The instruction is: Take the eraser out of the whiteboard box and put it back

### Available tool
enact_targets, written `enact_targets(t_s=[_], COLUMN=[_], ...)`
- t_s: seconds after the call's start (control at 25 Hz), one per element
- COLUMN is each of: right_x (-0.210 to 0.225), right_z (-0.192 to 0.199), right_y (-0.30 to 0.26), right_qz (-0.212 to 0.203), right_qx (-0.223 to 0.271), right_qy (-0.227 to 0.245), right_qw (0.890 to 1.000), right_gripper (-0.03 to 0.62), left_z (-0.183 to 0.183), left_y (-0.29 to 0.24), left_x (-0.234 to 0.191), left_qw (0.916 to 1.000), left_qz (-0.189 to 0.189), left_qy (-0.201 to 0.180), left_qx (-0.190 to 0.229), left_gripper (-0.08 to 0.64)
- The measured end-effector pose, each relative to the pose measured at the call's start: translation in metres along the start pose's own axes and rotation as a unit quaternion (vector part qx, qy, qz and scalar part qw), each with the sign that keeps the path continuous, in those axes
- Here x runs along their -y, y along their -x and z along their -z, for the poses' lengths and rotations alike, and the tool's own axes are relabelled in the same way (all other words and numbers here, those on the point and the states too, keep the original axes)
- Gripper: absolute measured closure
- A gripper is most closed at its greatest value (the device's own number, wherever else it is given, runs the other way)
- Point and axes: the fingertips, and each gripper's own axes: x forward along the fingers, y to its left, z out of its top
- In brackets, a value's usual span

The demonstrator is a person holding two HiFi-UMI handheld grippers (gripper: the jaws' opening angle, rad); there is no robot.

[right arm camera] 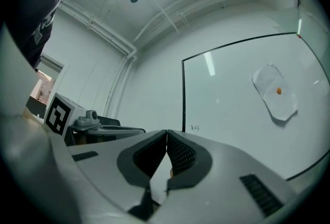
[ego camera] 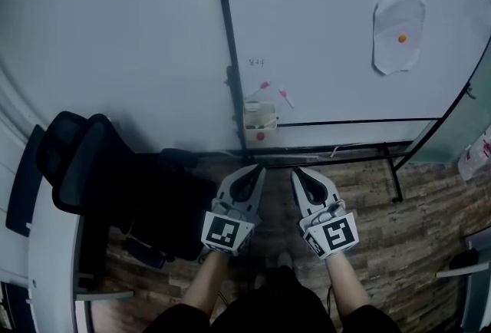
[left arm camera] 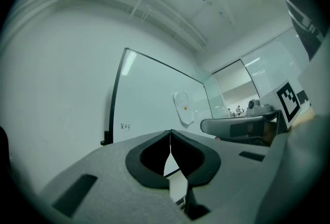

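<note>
1. The grey-and-white plastic left gripper (ego camera: 258, 169) and its twin, the right gripper (ego camera: 300, 171), are held side by side low in the head view. Both noses aim toward 12 o'clock at the board, which I judge to be a squared-up approach stance.
2. Each gripper's dark ribbed fingers are pressed together tip to tip with nothing between them. In each gripper view only the pale board shows through the gap behind the pads, so neither gripper carries anything.
3. The small white whiteboard box (ego camera: 259, 118) hangs at the lower left corner of the large white whiteboard (ego camera: 345, 55), just beside its black upright post. It is at 12 o'clock from the grippers and well apart from them.
4. The eraser cannot be made out on its own – it is too small here. I judge it to be inside the box, since nothing is held.
5. Two small pink-tipped markers (ego camera: 265, 86) cling to the board just above the box, probably kept there for easy reach.
6. A crumpled white paper sheet (ego camera: 398, 34) is pinned by a round orange magnet (ego camera: 402, 37) at 2 o'clock. A black mesh office chair (ego camera: 80, 163) stands at 9 o'clock.
7. The take-out step has not begun – one pair of fingers must spread before reaching the box
</note>
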Motion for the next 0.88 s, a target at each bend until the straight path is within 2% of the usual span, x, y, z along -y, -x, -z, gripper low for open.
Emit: enact_targets(t_s=[0.36,0.56,0.88], right_x=[0.052,0.064,0.066], right_z=[0.011,0.018,0.033], right_y=[-0.047,-0.067,-0.1], right_qz=[-0.042,-0.065,-0.077], right_qx=[0.006,0.008,0.002], right_qy=[-0.009,-0.018,-0.023], right_qw=[0.999,0.998,0.997], right_gripper=[0.589,0.589,0.589], left_z=[0.015,0.019,0.035], left_y=[-0.054,-0.07,-0.081], left_x=[-0.029,-0.046,-0.072], left_qw=[0.9988,0.9966,0.9964], left_qz=[-0.042,-0.071,-0.073], left_qy=[-0.022,-0.033,-0.026], left_qx=[-0.015,-0.025,-0.033], left_gripper=[0.554,0.555,0.554])
